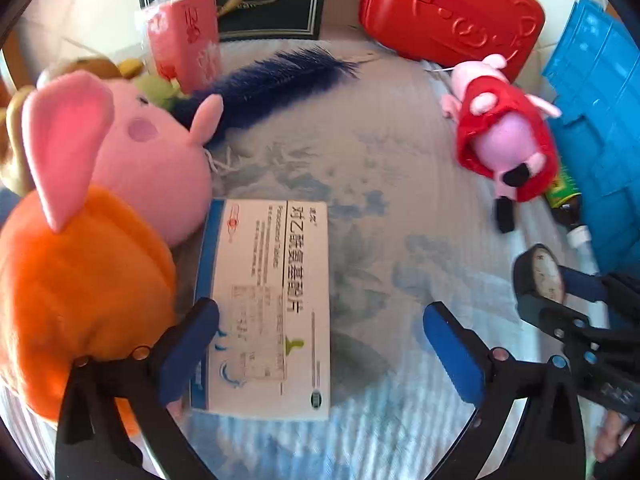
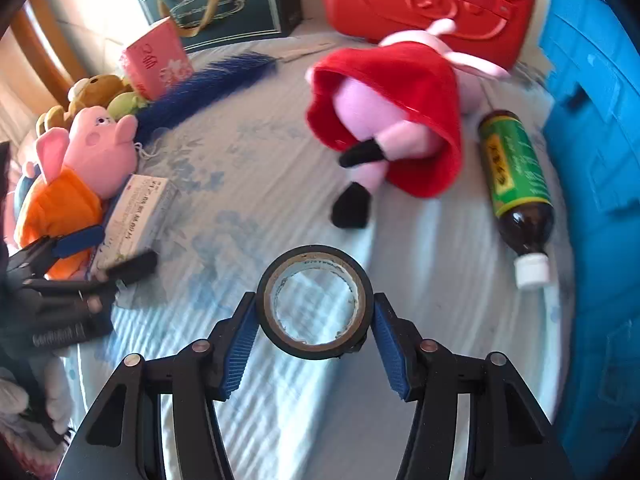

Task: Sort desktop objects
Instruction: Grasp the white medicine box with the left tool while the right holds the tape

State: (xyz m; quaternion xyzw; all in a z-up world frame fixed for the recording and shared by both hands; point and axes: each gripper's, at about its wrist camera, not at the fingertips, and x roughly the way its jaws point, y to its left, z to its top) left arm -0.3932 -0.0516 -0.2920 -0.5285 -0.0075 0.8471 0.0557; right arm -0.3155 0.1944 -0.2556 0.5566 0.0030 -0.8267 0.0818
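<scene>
Low in the middle of the right wrist view, a black roll of tape with a pale cardboard core (image 2: 315, 302) sits clamped between the blue pads of the right gripper (image 2: 315, 320), lifted clear of the pale blue patterned cloth (image 2: 248, 216). The pads bear only on the roll's curved outer edge, so I judge a tilt or a quick swing could let it pivot or slip out and roll across the cloth.

To the upper right of it lies a dark glass bottle with a green label and white cap (image 2: 516, 184), on its side beside a blue plastic crate (image 2: 592, 128); a knock from the passing arm might set it rolling. A pink plush pig in a red dress (image 2: 400, 120) lies just above the roll.

At the lower middle of the left wrist view, the left gripper (image 1: 320, 344) stands wide open over a white and blue medicine box (image 1: 268, 304), with the box's near end lying between its fingers and no pad visibly pressing on it. Its left finger (image 1: 188, 344) sits close against a pink plush pig in an orange shirt (image 1: 80, 264), so closing here could snag the plush or skew the box.
</scene>
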